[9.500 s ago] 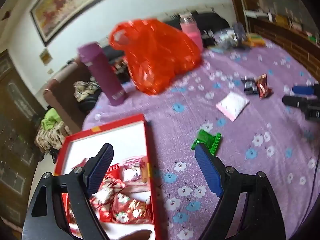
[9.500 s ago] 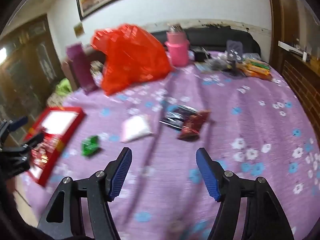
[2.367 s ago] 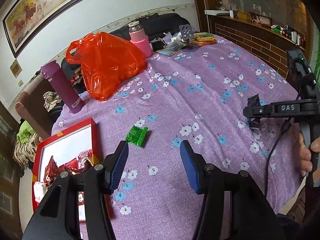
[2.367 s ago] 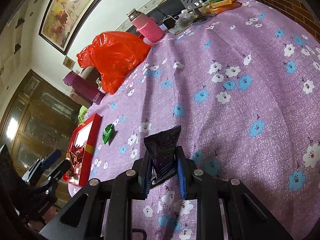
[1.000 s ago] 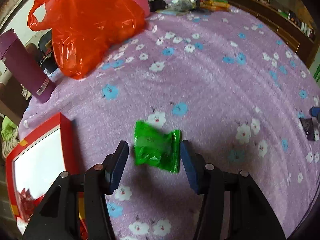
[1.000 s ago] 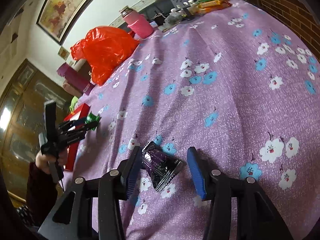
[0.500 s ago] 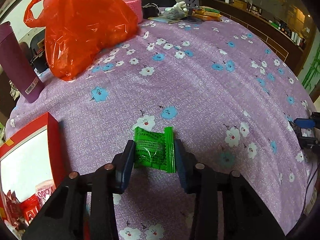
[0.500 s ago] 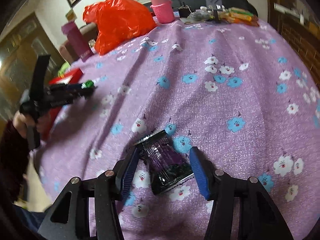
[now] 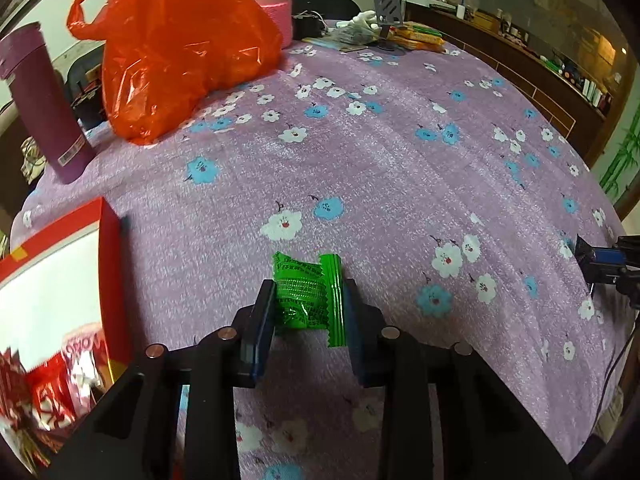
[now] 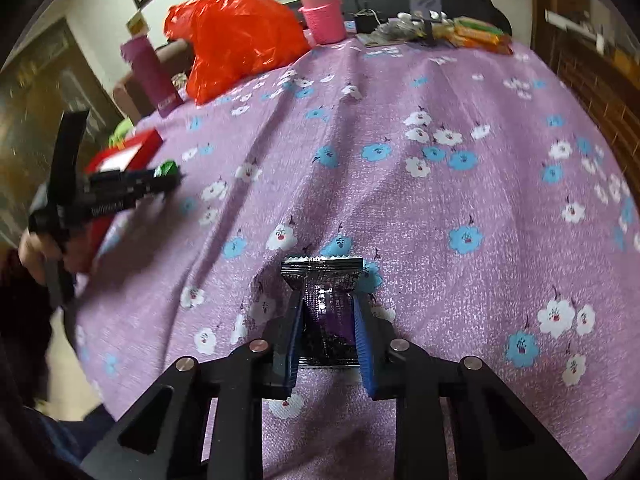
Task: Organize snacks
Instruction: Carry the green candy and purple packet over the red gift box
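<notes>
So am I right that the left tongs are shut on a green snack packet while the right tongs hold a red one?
Not quite: the right tongs grip a dark purple packet, seen in the right wrist view. The left tongs do hold the green snack packet.

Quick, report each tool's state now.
Left tool: closed on the green snack packet.
Right tool: closed on the dark purple snack packet.
</notes>
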A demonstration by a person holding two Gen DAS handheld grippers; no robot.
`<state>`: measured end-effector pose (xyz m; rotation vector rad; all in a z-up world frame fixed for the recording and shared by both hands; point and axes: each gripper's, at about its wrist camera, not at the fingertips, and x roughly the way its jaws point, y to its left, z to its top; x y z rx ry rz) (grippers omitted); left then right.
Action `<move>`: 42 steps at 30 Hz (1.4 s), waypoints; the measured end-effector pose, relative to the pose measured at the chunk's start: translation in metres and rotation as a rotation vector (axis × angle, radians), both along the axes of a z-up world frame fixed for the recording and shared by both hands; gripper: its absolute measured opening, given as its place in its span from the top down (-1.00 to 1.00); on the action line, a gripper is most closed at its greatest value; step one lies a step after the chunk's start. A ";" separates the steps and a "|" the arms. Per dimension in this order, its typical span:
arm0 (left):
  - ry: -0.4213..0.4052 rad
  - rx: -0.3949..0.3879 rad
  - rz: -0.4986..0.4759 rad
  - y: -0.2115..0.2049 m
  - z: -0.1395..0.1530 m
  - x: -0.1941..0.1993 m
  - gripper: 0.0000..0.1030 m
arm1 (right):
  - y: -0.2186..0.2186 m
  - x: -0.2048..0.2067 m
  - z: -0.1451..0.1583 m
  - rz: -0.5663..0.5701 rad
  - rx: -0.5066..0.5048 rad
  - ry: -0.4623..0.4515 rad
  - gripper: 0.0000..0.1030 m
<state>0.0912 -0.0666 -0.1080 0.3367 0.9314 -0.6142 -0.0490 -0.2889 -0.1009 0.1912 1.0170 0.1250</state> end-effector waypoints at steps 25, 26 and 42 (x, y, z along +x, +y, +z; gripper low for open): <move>-0.219 -0.007 0.135 0.030 0.054 -0.057 0.43 | 0.053 0.042 0.040 0.100 0.324 -0.094 0.53; -0.222 -0.011 0.138 0.031 0.056 -0.058 0.43 | 0.058 0.044 0.042 0.107 0.325 -0.098 0.53; -0.281 -0.029 0.221 0.065 0.070 -0.066 0.43 | 0.109 0.055 0.067 0.205 0.296 -0.116 0.53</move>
